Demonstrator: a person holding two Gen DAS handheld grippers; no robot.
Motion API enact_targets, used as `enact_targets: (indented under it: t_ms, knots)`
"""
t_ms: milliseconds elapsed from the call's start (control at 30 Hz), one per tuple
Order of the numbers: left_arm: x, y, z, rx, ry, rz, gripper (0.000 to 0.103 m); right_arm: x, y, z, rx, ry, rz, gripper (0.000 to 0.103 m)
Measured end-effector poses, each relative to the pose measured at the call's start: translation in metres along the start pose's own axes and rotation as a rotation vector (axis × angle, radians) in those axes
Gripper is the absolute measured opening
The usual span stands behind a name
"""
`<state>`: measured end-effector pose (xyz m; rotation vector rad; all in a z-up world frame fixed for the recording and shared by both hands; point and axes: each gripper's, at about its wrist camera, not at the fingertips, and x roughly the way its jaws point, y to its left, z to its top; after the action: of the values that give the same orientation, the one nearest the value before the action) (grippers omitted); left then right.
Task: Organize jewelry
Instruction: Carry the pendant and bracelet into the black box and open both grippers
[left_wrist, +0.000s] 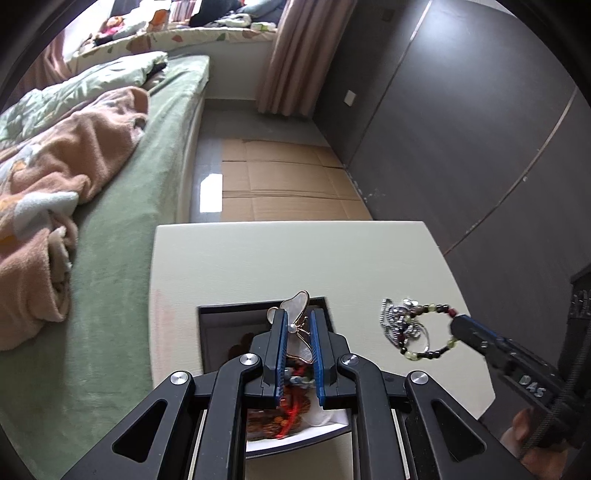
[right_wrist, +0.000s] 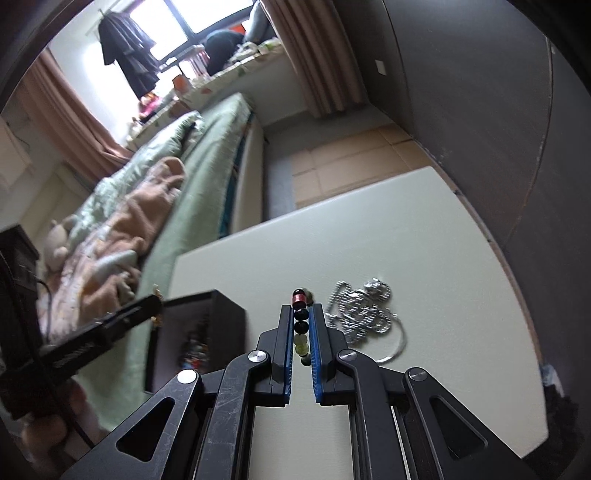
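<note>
L gripper (left_wrist: 298, 325): fingers pinching a butterfly brooch (left_wrist: 295, 314) w/ pale pearly wings and gold-tone frame; brooch sits above the open black jewelry box (left_wrist: 221, 325). Box holds a jumble of red cord and beads, contents partly hidden by the gripper frame.

R gripper (right_wrist: 302, 325): fingers pinching a beaded bracelet (right_wrist: 300, 321), w/ red, black and pale green beads lined up between the blue pads. In the left wrist view the bracelet loop hangs from the R fingertips, its far side overlapping the pile of silver chains (left_wrist: 400, 323); cannot tell if it is hooked on them.

Layout: box near the left edge of the cream table (left_wrist: 295, 254), chains right of the box, apart from it w/ bare tabletop between. Far half of the table is bare, so room to move there. Bed w/ green sheet (left_wrist: 147, 206) runs beside the table's left edge; pink blanket (left_wrist: 62, 177) heaped on it. Dark wardrobe wall (left_wrist: 461, 129) close along the table's right edge, tight on that side. Beyond the far edge: floor w/ flattened cardboard (left_wrist: 280, 184).
</note>
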<state>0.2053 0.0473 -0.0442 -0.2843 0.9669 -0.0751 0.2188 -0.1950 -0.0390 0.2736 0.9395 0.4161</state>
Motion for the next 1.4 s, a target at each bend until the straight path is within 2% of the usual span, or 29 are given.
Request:
enact_targets:
  t_ms: [133,367,400,433,500,800,1200,1233,1267,1333,1400]
  knots:
    - [-0.001,0.013,0.001,-0.031,0.009,0.030,0.013,-0.005,0.009,0.001,-0.002,-0.032,0.056,0.010]
    - [-0.003,0.026,0.003,-0.062,0.027,0.000,0.017,-0.005,0.032,0.000,-0.023,-0.068,0.143,0.010]
    - [-0.003,0.028,0.003,-0.065,0.030,0.002,0.028,-0.004,0.035,0.000,-0.027,-0.071,0.157,0.010]
    - [-0.004,0.030,0.004,-0.069,0.027,-0.001,0.044,-0.004,0.040,-0.001,-0.034,-0.075,0.174,0.010]
    - [-0.008,0.034,0.007,-0.083,0.006,-0.006,0.056,-0.002,0.048,-0.001,-0.045,-0.078,0.202,0.010]
    - [-0.030,0.051,0.012,-0.102,-0.046,0.014,0.056,0.014,0.086,-0.006,-0.091,-0.071,0.314,0.010]
    - [-0.043,0.073,0.011,-0.125,-0.074,0.050,0.058,0.035,0.114,-0.006,-0.104,-0.042,0.375,0.011]
    - [-0.043,0.073,0.011,-0.127,-0.077,0.051,0.063,0.038,0.116,-0.006,-0.109,-0.016,0.377,0.019]
    - [-0.042,0.074,0.010,-0.129,-0.079,0.050,0.067,0.040,0.116,-0.006,-0.109,0.003,0.372,0.037]
    - [-0.041,0.073,0.010,-0.134,-0.083,0.048,0.076,0.039,0.112,-0.008,-0.102,0.003,0.333,0.059]
    - [-0.041,0.072,0.010,-0.134,-0.086,0.045,0.077,0.033,0.107,-0.007,-0.102,-0.011,0.310,0.064]
